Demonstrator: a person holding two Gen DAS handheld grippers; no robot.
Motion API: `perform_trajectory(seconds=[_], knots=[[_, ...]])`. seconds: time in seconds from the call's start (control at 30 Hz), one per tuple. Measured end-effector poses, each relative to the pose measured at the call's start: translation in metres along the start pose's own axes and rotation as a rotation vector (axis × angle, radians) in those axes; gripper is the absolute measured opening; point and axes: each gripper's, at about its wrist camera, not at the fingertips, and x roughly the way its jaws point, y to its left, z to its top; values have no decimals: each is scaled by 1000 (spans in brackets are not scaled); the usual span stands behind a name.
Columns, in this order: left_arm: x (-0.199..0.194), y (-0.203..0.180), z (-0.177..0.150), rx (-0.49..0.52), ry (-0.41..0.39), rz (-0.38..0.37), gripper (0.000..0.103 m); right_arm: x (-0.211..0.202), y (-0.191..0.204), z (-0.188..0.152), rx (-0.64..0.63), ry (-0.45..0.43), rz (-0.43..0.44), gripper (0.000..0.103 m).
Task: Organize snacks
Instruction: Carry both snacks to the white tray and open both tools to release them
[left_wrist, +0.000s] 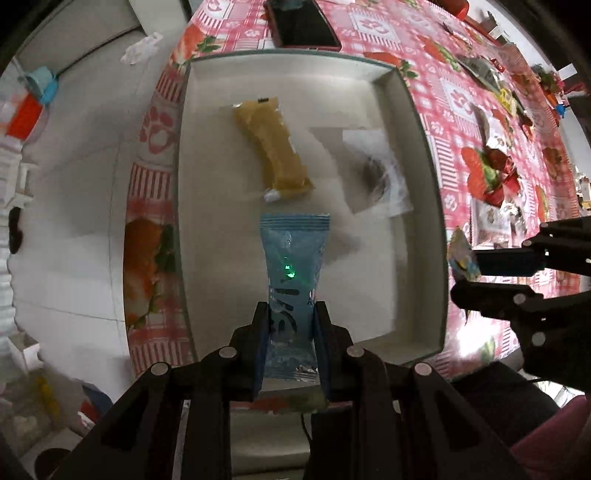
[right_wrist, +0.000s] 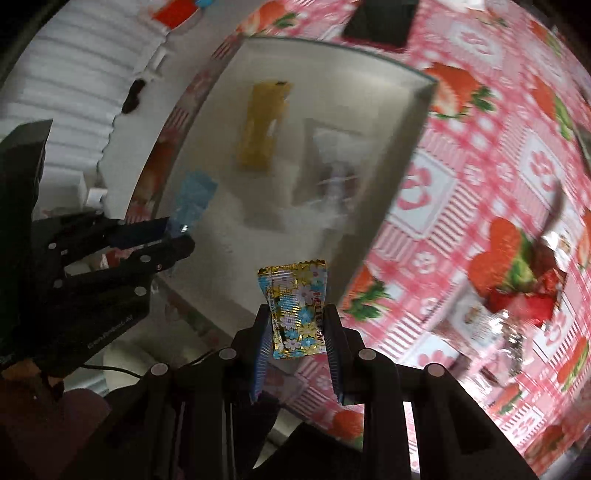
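Our left gripper (left_wrist: 291, 334) pinches a blue packet (left_wrist: 293, 266) above the white box (left_wrist: 424, 155); our right gripper (right_wrist: 297, 332) clamps a flowered candy (right_wrist: 297, 306) beside the box, over the tablecloth (right_wrist: 461, 177)

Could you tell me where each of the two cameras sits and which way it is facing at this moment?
Left wrist: sits on the left gripper, looking down along its fingers into the white box; it is shut on the blue packet, with the right gripper at the right edge.
Right wrist: sits on the right gripper, shut on the flowered candy, facing the box's near side; the left gripper shows at left.
Shared: the box, the yellow snack bar, the clear packet and the strawberry tablecloth.
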Motion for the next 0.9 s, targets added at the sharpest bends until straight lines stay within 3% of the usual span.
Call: perform_trajectory(seconds=[0.37, 0.43, 0.47, 0.5, 0.67, 0.73, 0.8, 0.83, 0.9], knots=[[10, -4, -4, 36, 24, 16, 25, 25, 9, 11, 10, 59, 18, 30], [9, -3, -6, 43, 25, 11, 26, 28, 9, 14, 17, 66, 17, 42], [10, -5, -6, 44, 26, 13, 26, 27, 10, 13, 23, 64, 16, 64], [10, -7, -5, 46, 27, 16, 27, 27, 10, 13, 25, 60, 13, 74], [7, -12, -5, 54, 8, 61, 70, 25, 11, 15, 29, 47, 0, 74], [4, -14, -4, 59, -8, 81, 74, 25, 7, 14, 48, 46, 0, 75], [2, -16, -3, 67, -16, 97, 76, 23, 2, 12, 71, 43, -2, 97], [2, -18, -2, 73, -19, 107, 76, 21, -2, 12, 89, 36, -2, 102], [1, -19, -1, 80, -21, 118, 77, 14, -13, 7, 110, 25, 8, 102]])
